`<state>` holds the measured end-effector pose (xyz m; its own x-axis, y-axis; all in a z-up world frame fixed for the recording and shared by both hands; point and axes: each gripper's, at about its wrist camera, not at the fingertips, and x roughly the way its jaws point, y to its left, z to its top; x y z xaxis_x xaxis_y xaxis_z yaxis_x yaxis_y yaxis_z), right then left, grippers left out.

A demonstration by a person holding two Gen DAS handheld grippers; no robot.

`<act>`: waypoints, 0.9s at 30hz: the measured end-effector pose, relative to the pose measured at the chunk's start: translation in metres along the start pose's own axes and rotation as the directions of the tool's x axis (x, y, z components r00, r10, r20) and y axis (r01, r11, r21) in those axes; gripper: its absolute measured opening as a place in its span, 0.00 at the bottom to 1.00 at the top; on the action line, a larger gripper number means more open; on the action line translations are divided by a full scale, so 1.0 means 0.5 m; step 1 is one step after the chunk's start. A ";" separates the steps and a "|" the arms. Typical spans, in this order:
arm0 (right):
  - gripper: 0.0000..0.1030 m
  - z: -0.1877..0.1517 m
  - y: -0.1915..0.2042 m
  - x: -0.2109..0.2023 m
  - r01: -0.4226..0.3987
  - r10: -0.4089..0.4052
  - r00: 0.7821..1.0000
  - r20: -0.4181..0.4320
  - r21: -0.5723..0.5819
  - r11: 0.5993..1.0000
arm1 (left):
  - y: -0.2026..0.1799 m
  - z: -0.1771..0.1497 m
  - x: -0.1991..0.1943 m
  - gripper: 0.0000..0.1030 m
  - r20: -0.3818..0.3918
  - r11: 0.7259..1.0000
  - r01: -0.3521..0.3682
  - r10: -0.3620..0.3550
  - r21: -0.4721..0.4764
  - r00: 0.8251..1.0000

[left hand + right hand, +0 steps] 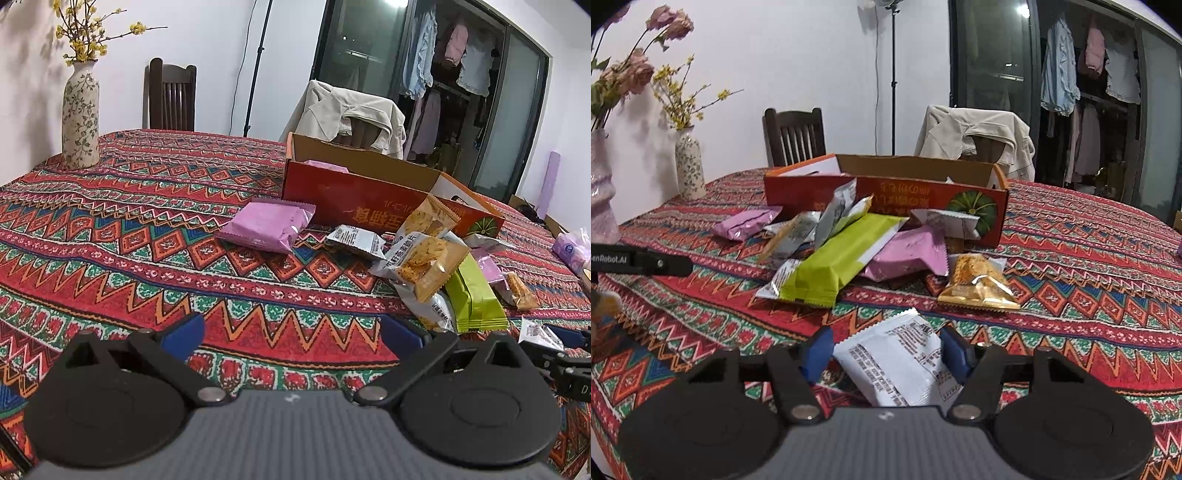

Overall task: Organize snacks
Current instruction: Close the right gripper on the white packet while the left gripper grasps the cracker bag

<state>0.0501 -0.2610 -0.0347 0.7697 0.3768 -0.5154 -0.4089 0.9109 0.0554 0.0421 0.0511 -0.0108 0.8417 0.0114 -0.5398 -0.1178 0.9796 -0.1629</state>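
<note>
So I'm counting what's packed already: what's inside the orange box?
Inside the orange box, only a pink packet peeks above the near wall in the left view. The wall hides the rest.

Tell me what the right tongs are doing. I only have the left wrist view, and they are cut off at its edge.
Observer: The right tongs stand open astride a white printed foil sachet.
Operator: Report whether the sachet is lifted.
Observer: Cannot tell. Its far end shows against the patterned red tablecloth, apart from the pile.
Operator: Name what lies just ahead of it.
Observer: A long lime-green wrapper ahead-left and a gold crinkled snack bag ahead-right, both in front of the red cardboard box.
</note>
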 end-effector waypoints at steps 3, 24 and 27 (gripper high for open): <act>0.61 0.007 -0.008 -0.005 0.010 -0.010 1.000 0.018 0.010 1.000 | -0.003 0.004 0.000 1.00 0.004 1.000 -0.002 0.002 0.005 1.000; 0.61 0.038 -0.055 -0.001 0.028 -0.034 0.995 0.090 0.066 0.997 | -0.145 0.064 0.057 1.00 -0.015 0.996 0.064 -0.063 0.061 0.998; 0.61 0.043 -0.062 0.000 0.026 -0.033 0.995 0.099 0.070 0.997 | -0.171 0.066 0.072 1.00 -0.019 0.995 0.054 -0.052 0.079 0.998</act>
<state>0.0734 -0.2858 -0.0181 0.8272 0.3616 -0.4301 -0.3537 0.9298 0.1015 0.0999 -0.0255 0.0107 0.8364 -0.0437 -0.5464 -0.0306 0.9915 -0.1261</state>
